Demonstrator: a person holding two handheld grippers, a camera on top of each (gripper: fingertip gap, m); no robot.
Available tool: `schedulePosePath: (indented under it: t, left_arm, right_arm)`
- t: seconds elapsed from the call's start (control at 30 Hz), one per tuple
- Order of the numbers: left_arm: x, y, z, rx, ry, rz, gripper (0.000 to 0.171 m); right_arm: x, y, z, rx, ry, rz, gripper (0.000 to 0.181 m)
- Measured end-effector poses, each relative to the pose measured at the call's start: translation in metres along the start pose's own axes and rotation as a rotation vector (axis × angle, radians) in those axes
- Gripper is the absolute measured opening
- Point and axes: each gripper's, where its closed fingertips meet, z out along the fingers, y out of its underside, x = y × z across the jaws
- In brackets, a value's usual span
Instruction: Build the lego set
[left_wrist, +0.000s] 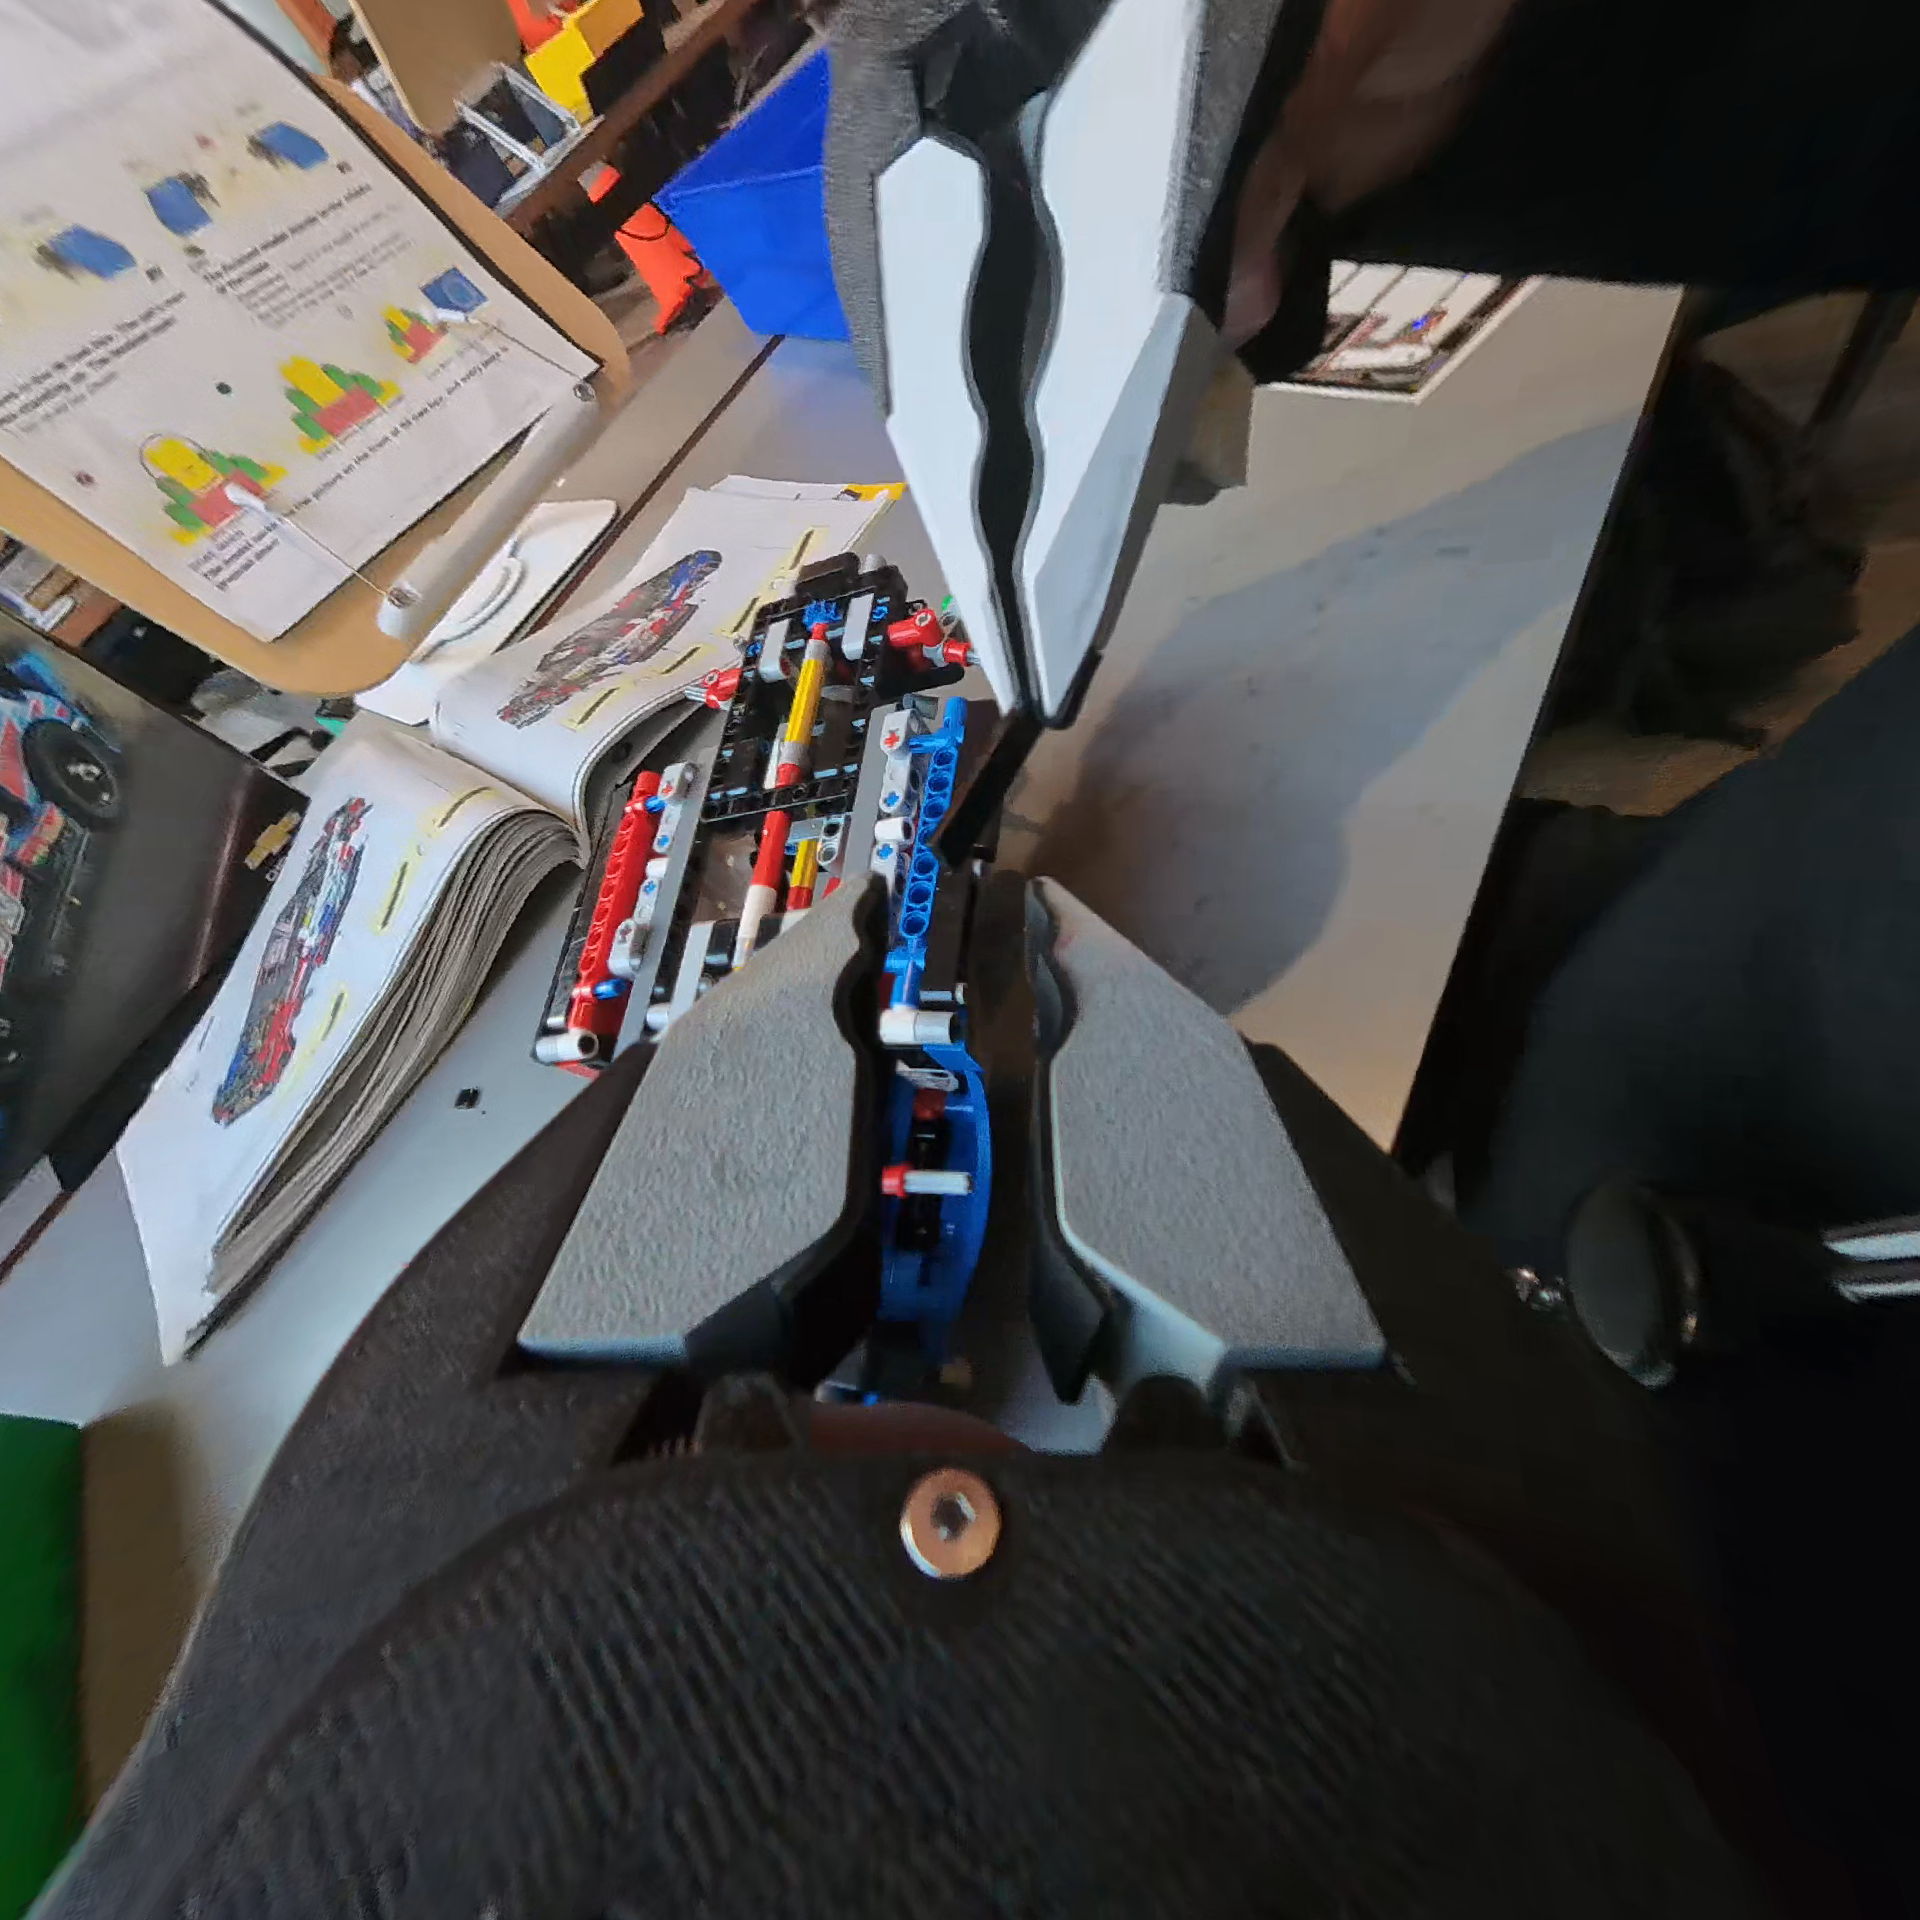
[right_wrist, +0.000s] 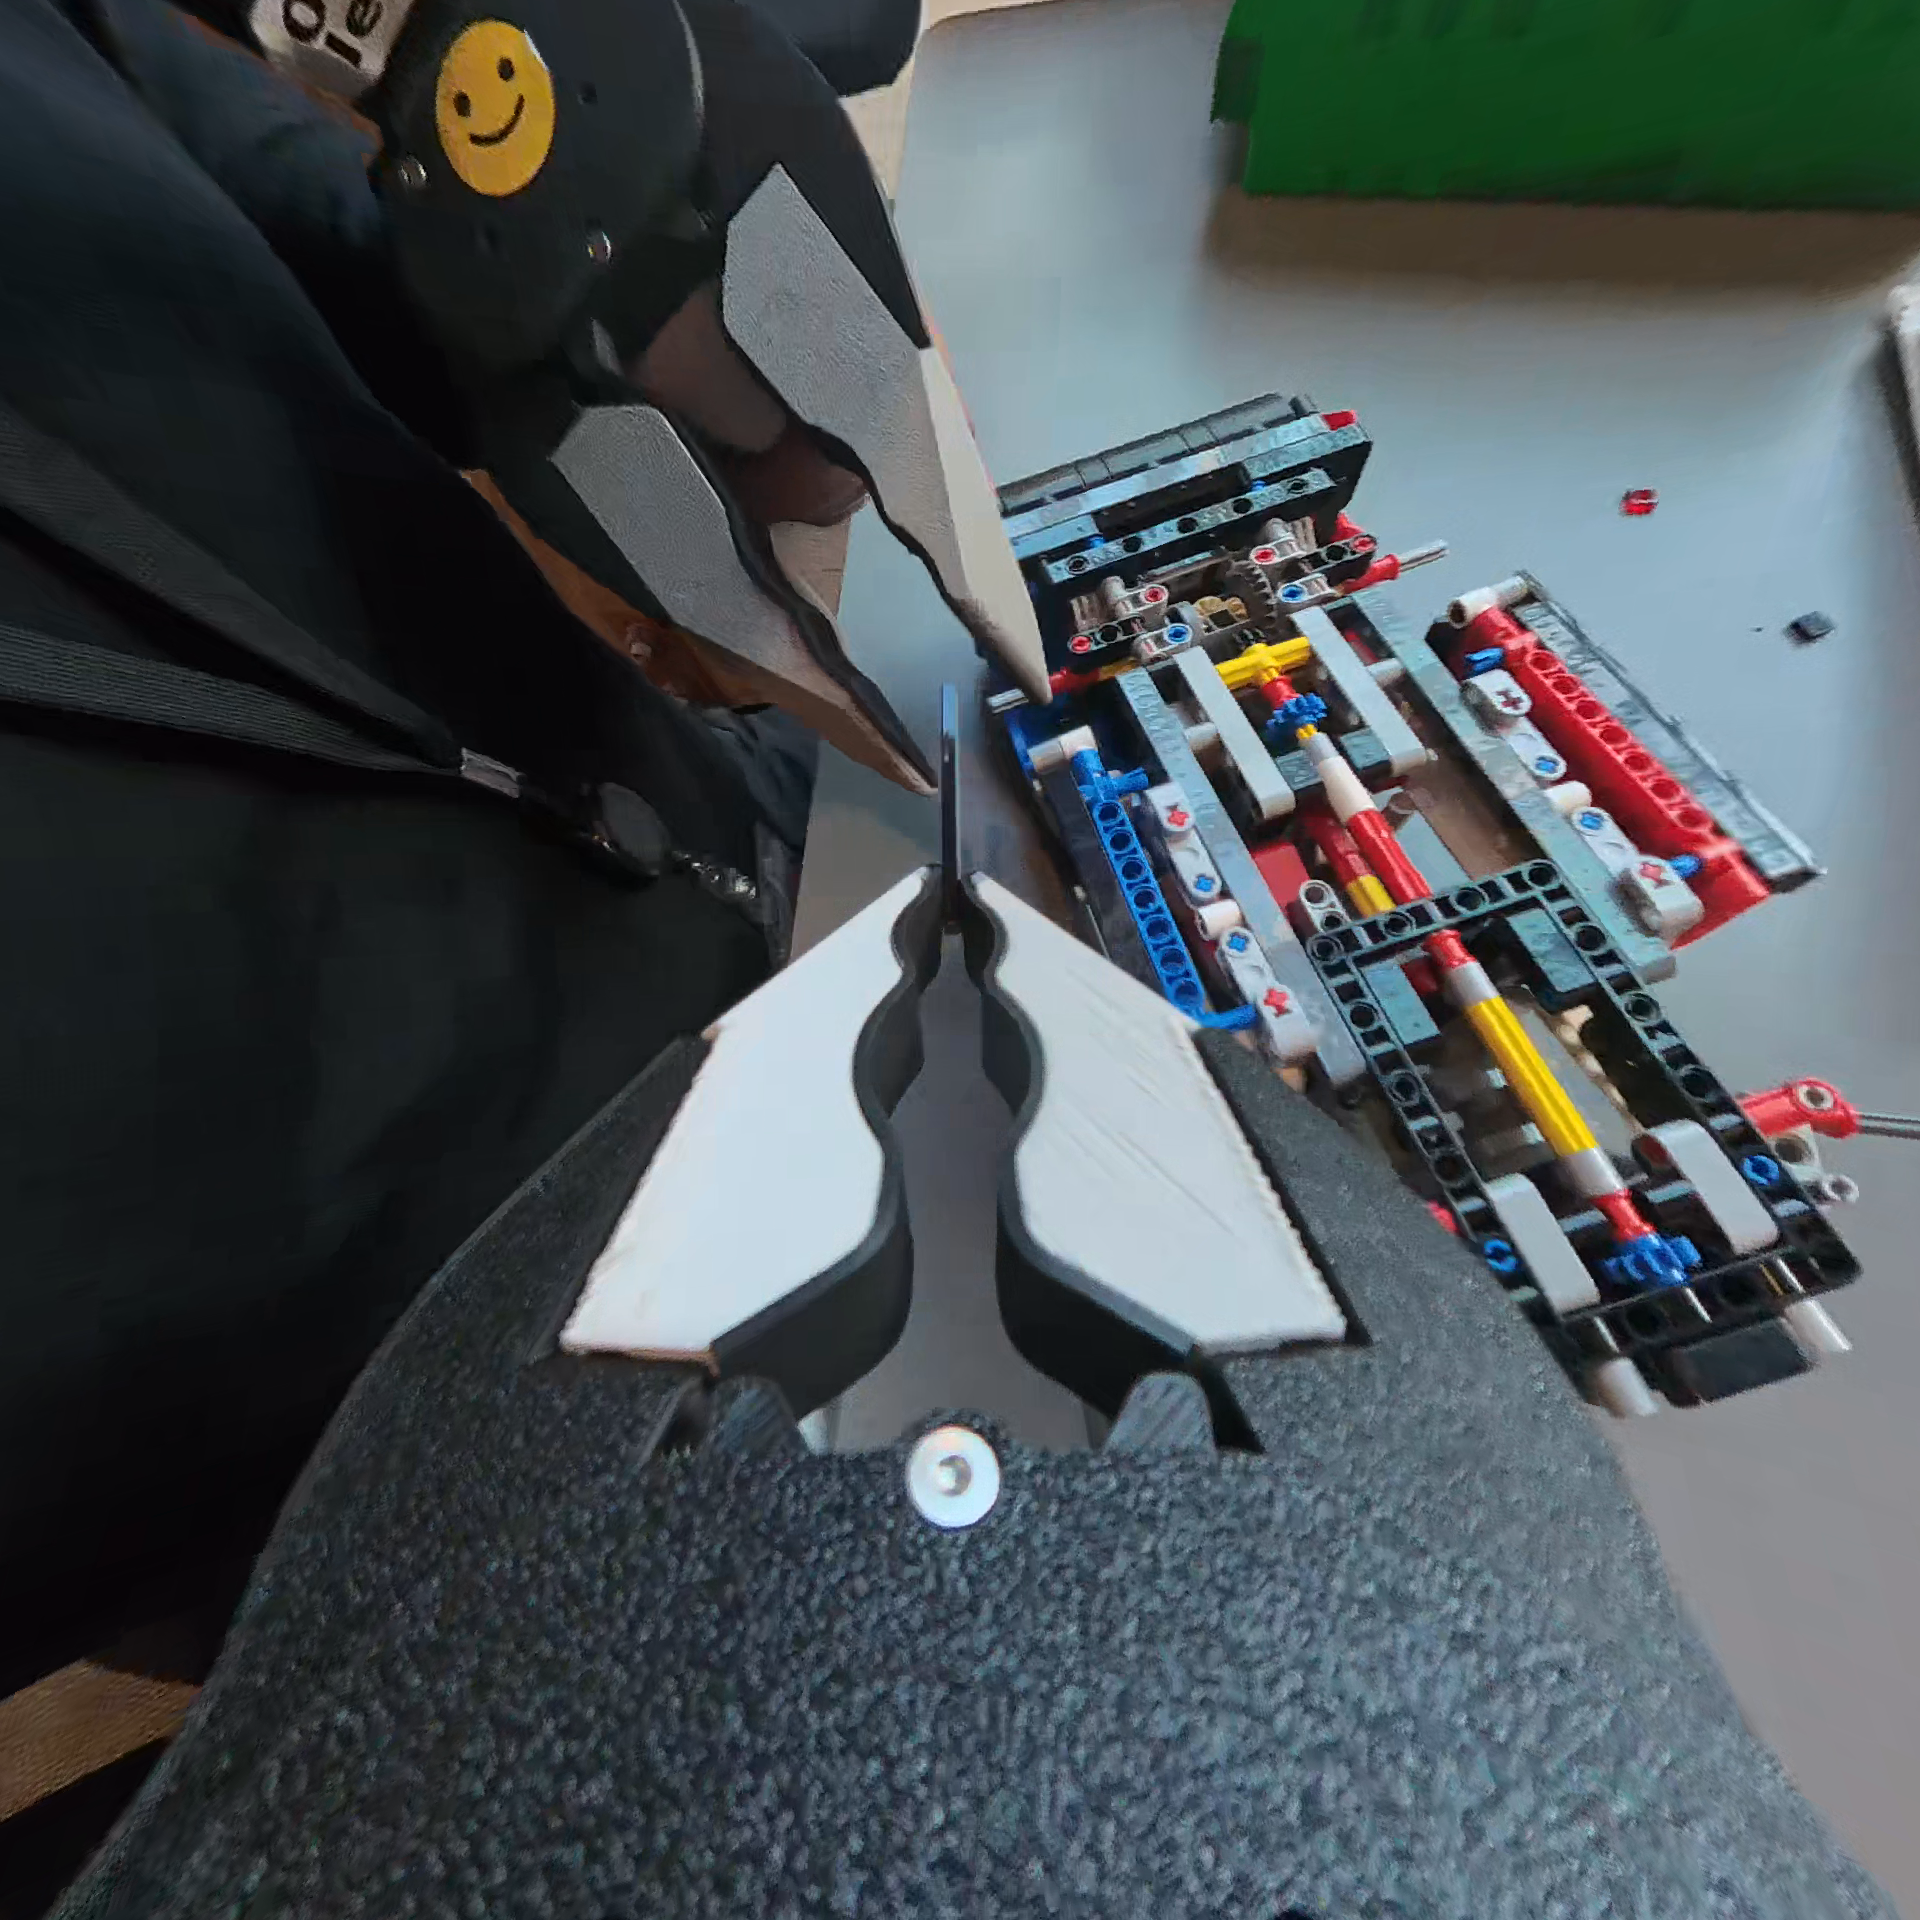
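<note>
Left wrist view: the left gripper (left_wrist: 951, 894) has its jaws standing apart, with the blue side beam of the lego chassis (left_wrist: 774, 810) running between the fingers; whether the pads touch it I cannot tell.
Left of that gripper: an open instruction booklet (left_wrist: 343, 997) lies on the grey table (left_wrist: 1351, 644), with a tilted board holding a printed sheet (left_wrist: 239, 312) beyond it.
Ahead of that gripper: the right gripper (left_wrist: 1023, 707) points down at the chassis edge.
Right wrist view: the right gripper (right_wrist: 951, 883) is clamped on a thin black lego piece (right_wrist: 950, 800), held upright at its fingertips.
Piece position: just left of the lego chassis (right_wrist: 1455, 883).
Beyond the tips: the left gripper (right_wrist: 987, 727), one fingertip at the chassis corner.
Far right: a green bin (right_wrist: 1558, 94).
</note>
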Motion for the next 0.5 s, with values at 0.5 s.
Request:
schedulePosePath:
  t: [0.5]
  left_arm:
    - [0.007, 0.021, 0.0, -0.034, 0.078, -0.249, 0.002]
  right_arm:
    - [0.009, 0.006, 0.024, -0.107, 0.013, -0.098, 0.003]
